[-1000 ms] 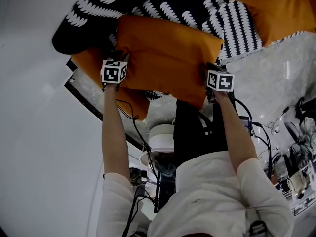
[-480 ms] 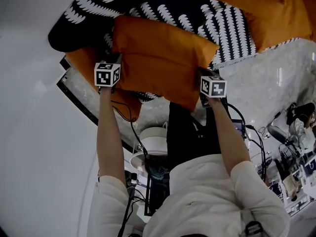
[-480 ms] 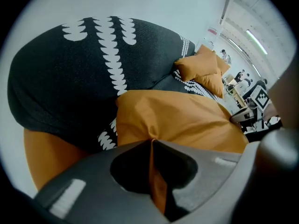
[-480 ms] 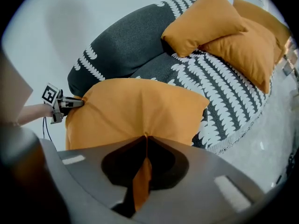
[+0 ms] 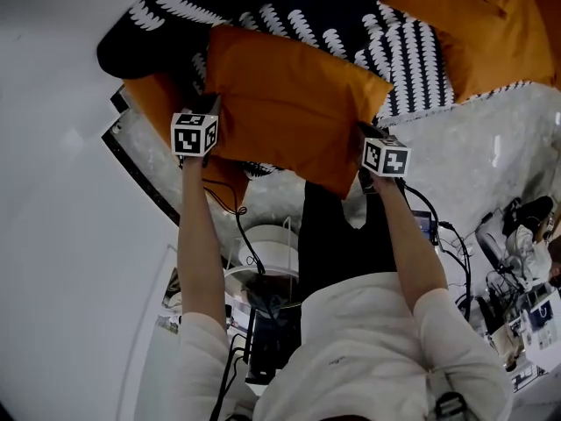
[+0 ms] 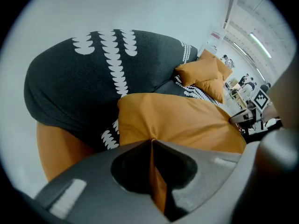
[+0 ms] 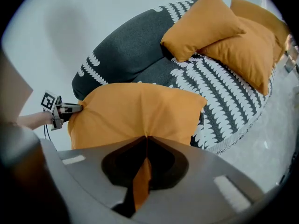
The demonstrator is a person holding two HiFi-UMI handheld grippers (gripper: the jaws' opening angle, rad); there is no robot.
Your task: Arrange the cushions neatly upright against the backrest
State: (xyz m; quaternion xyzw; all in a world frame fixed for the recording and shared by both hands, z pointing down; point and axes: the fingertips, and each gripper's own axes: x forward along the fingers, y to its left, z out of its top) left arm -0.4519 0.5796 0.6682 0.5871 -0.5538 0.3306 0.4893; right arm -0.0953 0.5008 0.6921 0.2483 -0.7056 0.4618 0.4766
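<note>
Gripping one orange cushion (image 5: 289, 103) by two of its corners, the person held it stretched between both tools above the dark sofa (image 5: 351, 24) with its white leaf-like pattern. The left gripper (image 5: 210, 108) had its jaws pressed together on a thin fold of orange fabric at the cushion's left corner; in the left gripper view that fold ran straight down the slit where the jaws met (image 6: 152, 141). The right gripper (image 5: 364, 132) likewise pinched the opposite corner, a strip of orange cloth caught between its closed jaws (image 7: 145, 139). Both tools pointed steeply downward.

The held cushion (image 7: 135, 111) hung over the near end of the sofa, in front of the rounded backrest (image 7: 126, 45), not leaning on it. Under its left part lay a second orange cushion (image 6: 60, 148), partly covered by the dark backrest. At the far end of the seat two more orange cushions (image 7: 205, 24) (image 7: 247, 50) rested one against the other, well apart from the held one. A pale speckled floor (image 5: 465, 147) bordered the sofa.
</note>
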